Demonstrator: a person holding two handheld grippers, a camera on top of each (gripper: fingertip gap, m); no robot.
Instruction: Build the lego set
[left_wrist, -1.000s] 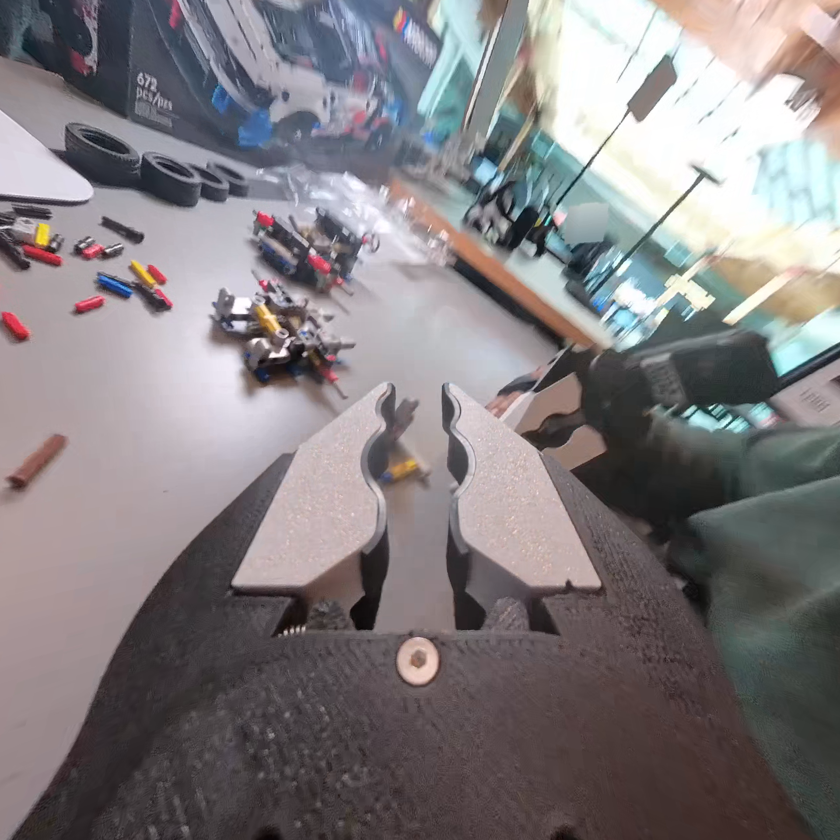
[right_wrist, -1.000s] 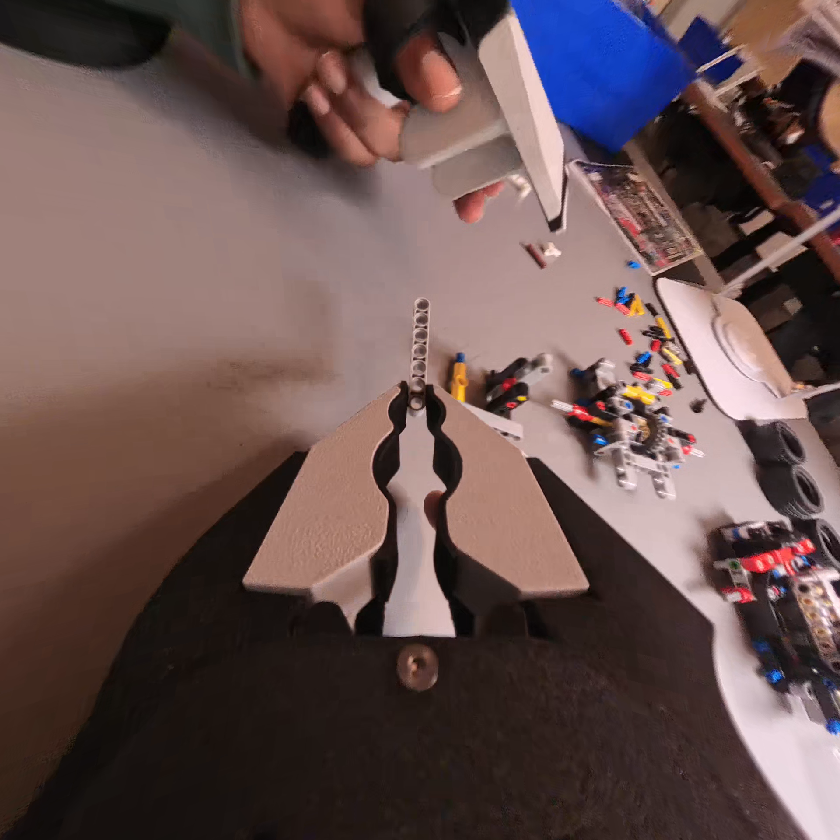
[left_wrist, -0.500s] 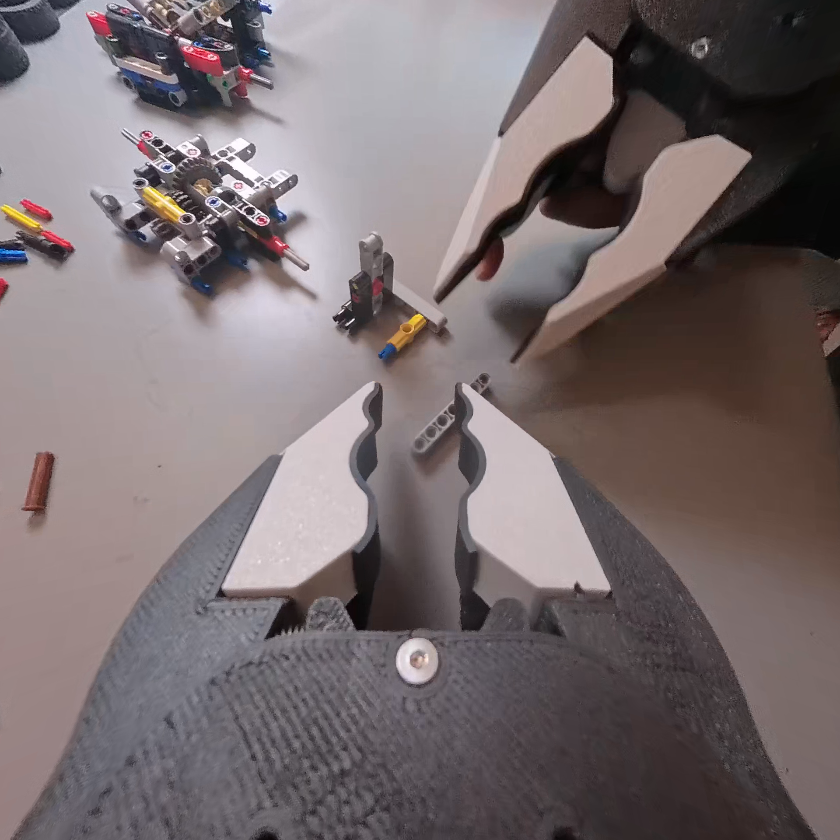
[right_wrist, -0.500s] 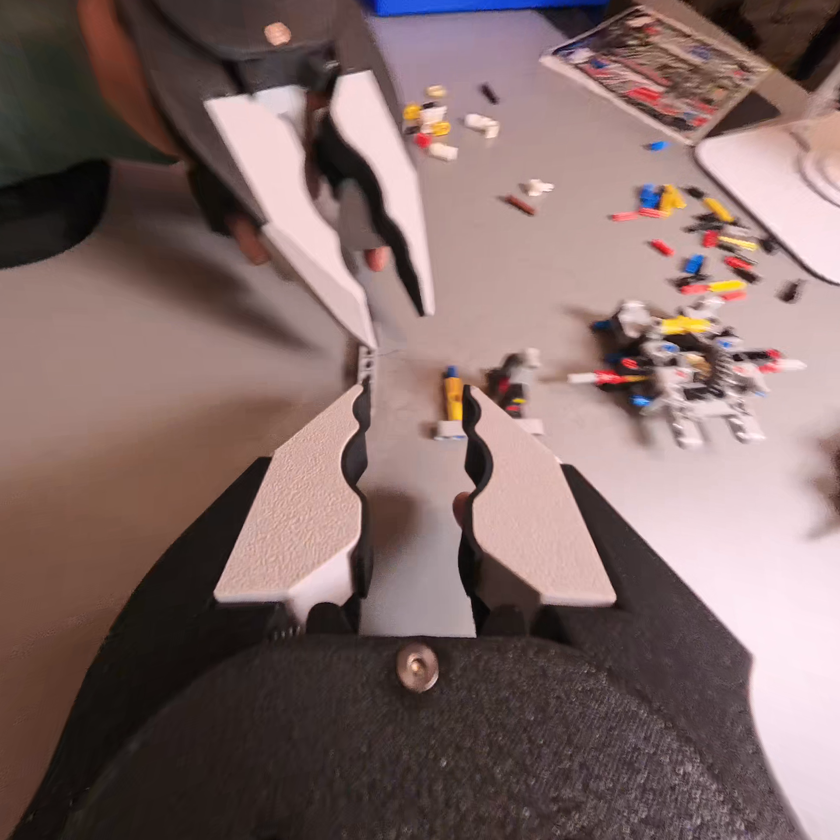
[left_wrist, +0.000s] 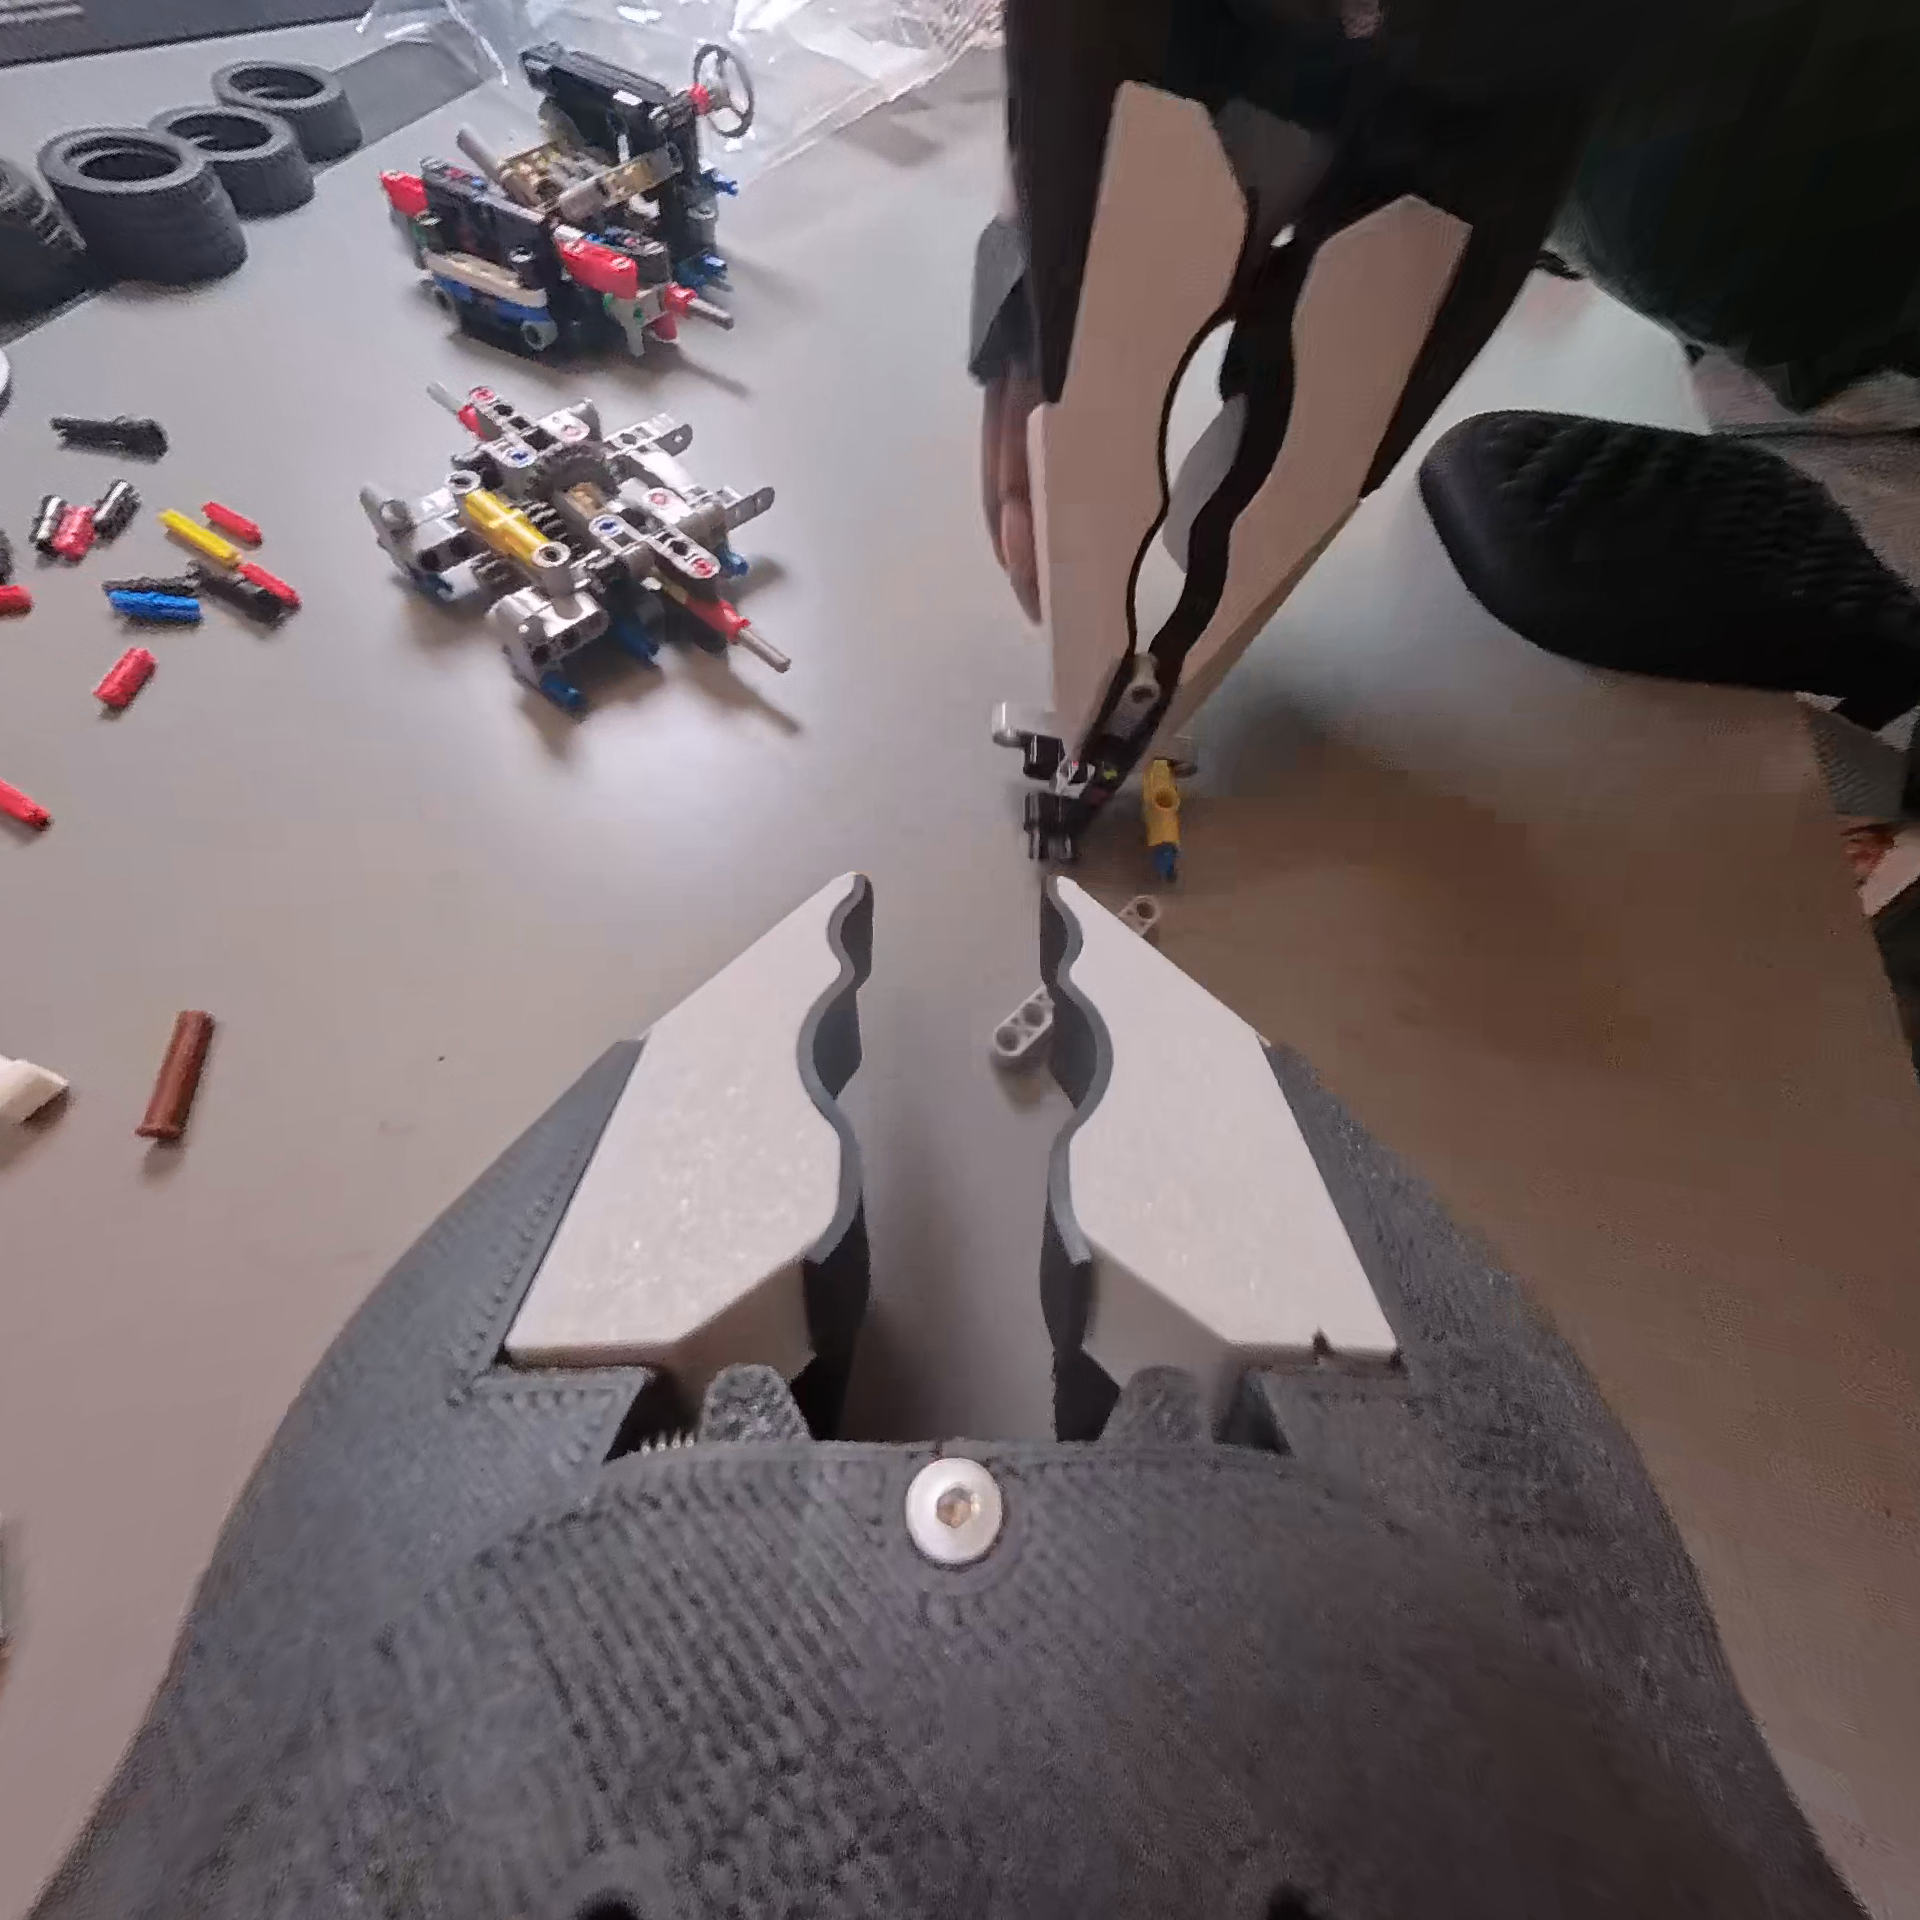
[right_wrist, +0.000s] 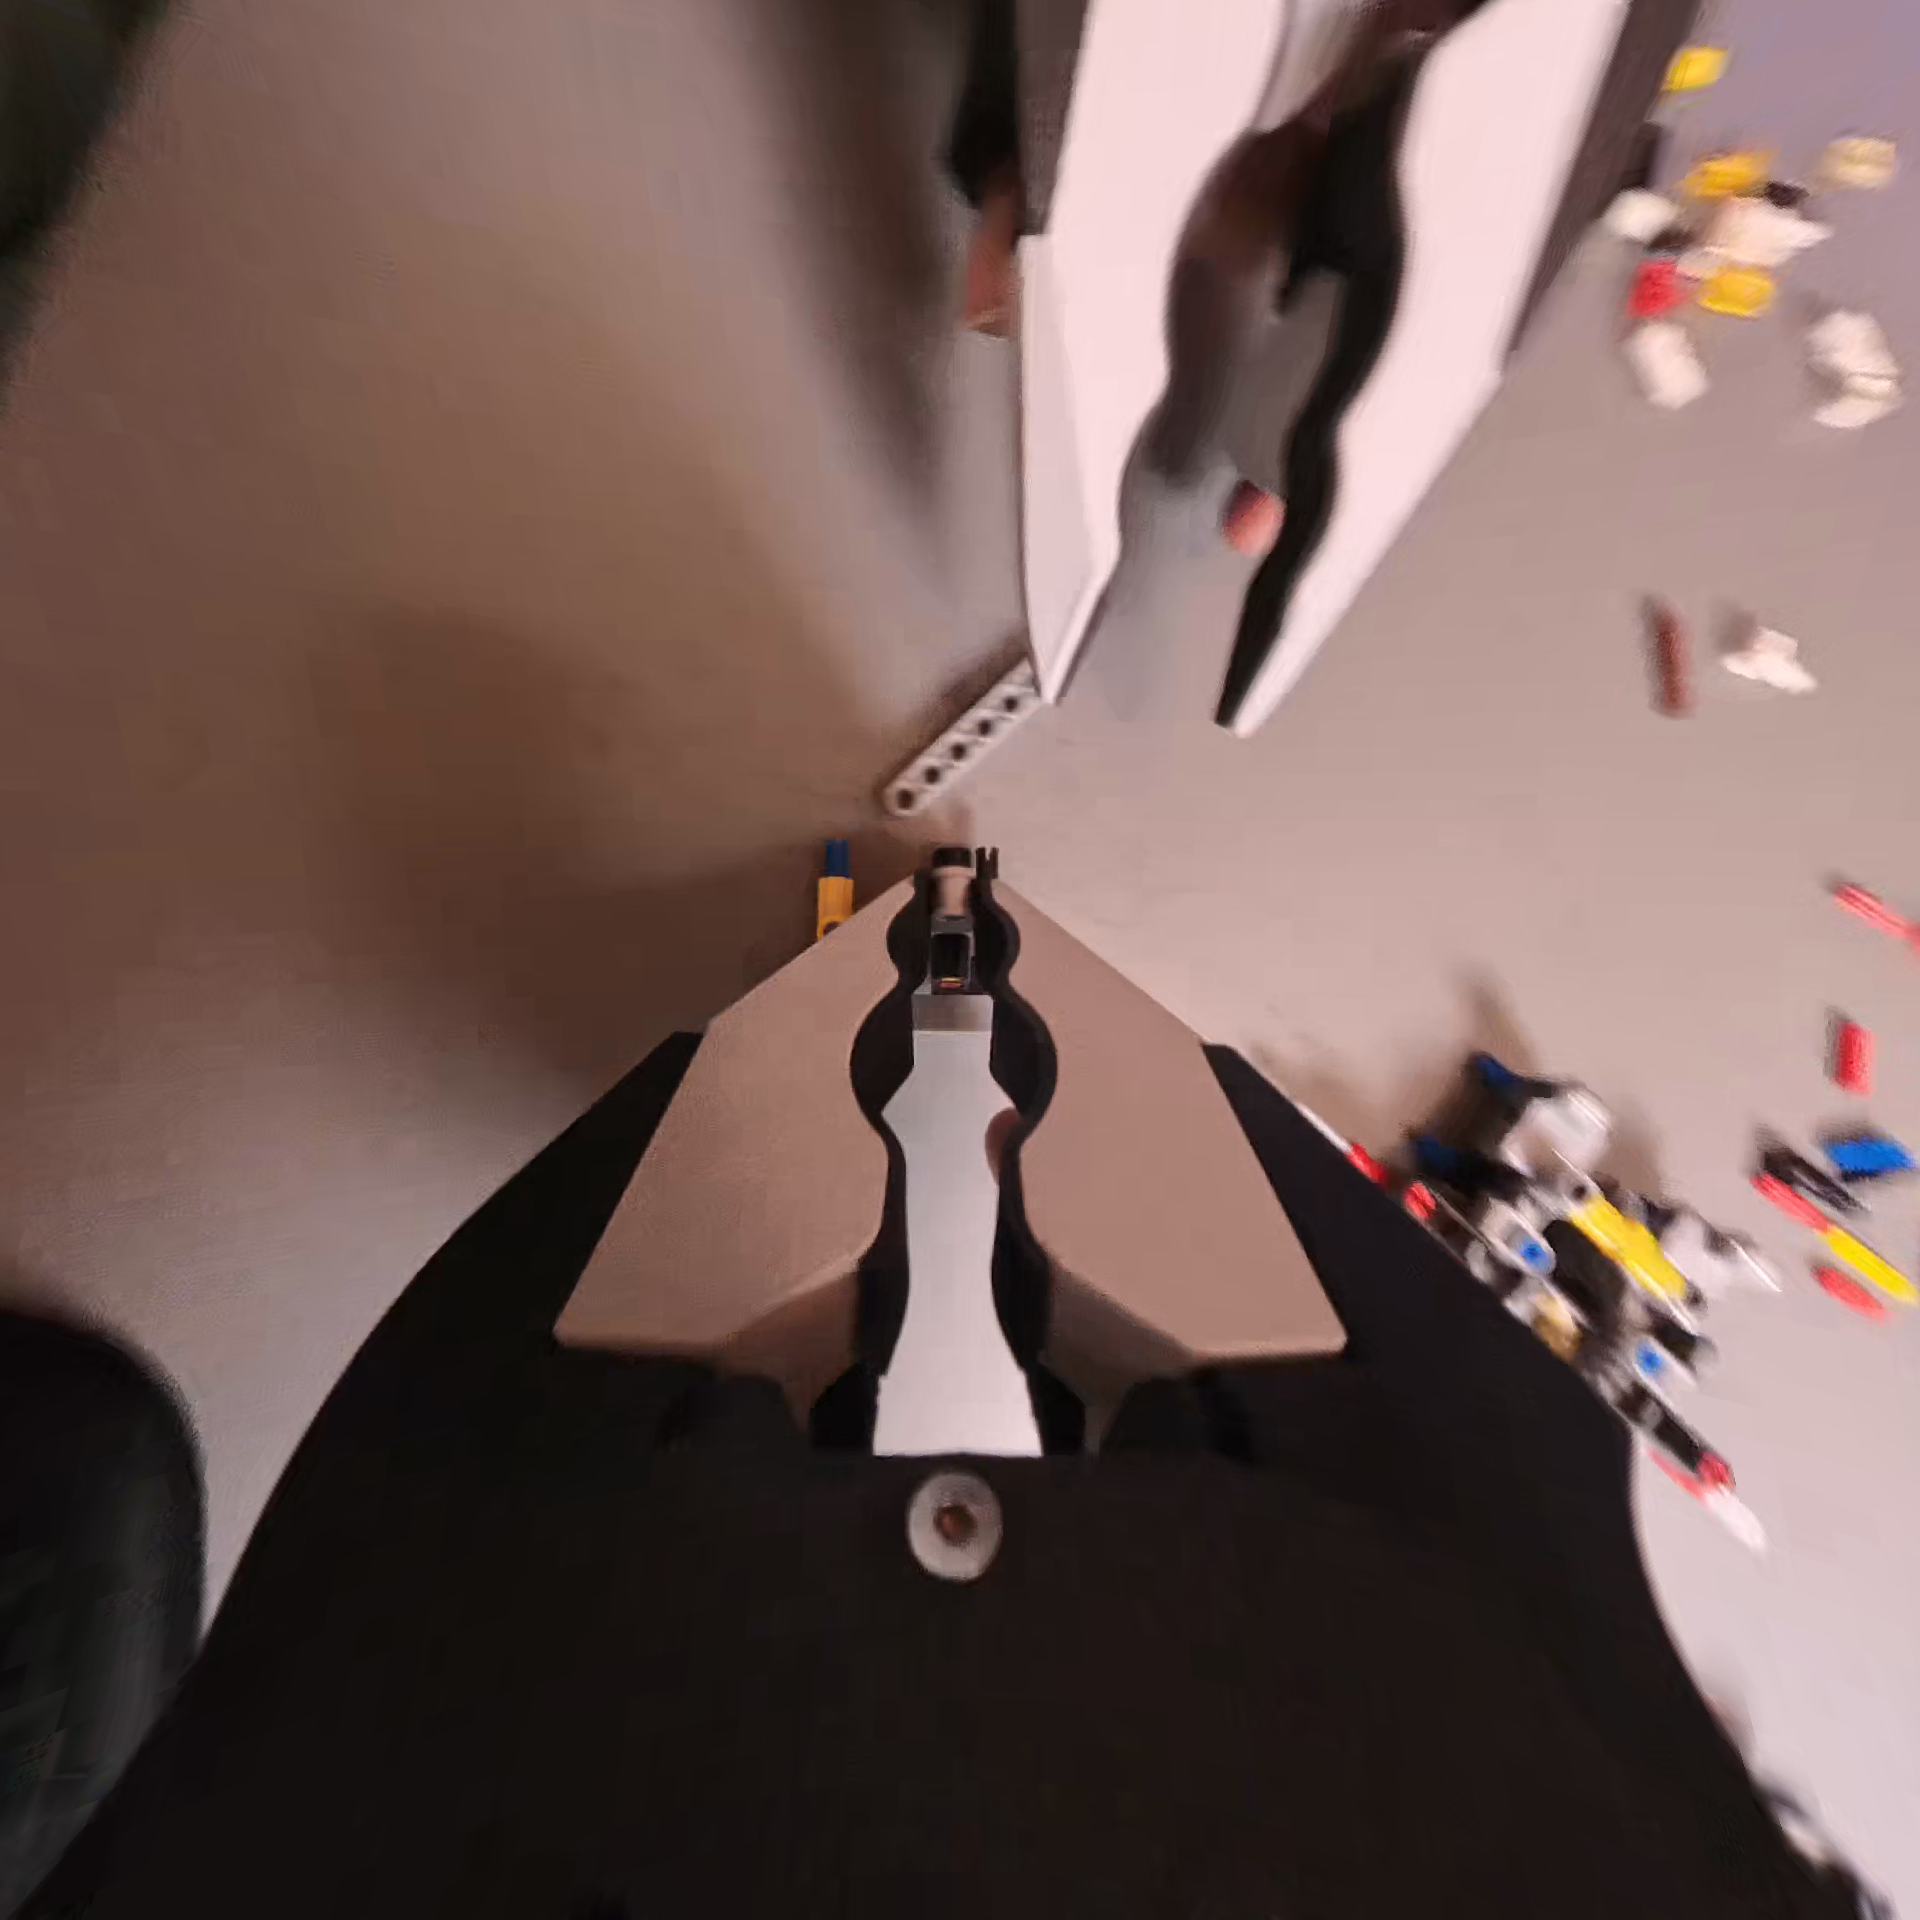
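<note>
The right claw (right_wrist: 954, 894) is closed on a small black-and-grey brick piece (left_wrist: 1103, 743), partly hidden. The left claw (left_wrist: 956, 899) gapes empty above the table (left_wrist: 623, 883), its finger covering a grey beam (left_wrist: 1023, 1023).

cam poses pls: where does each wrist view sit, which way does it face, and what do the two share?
Left wrist view: rides the left gripper, facing forward and down over the grey table; its own fingers stand open above a grey holed beam.
Right wrist view: rides the right gripper, tilted down; its fingers are closed on a small black-and-grey assembly.
Shared: beam, yellow-blue pin, gear assembly, and each other's gripper.
</note>
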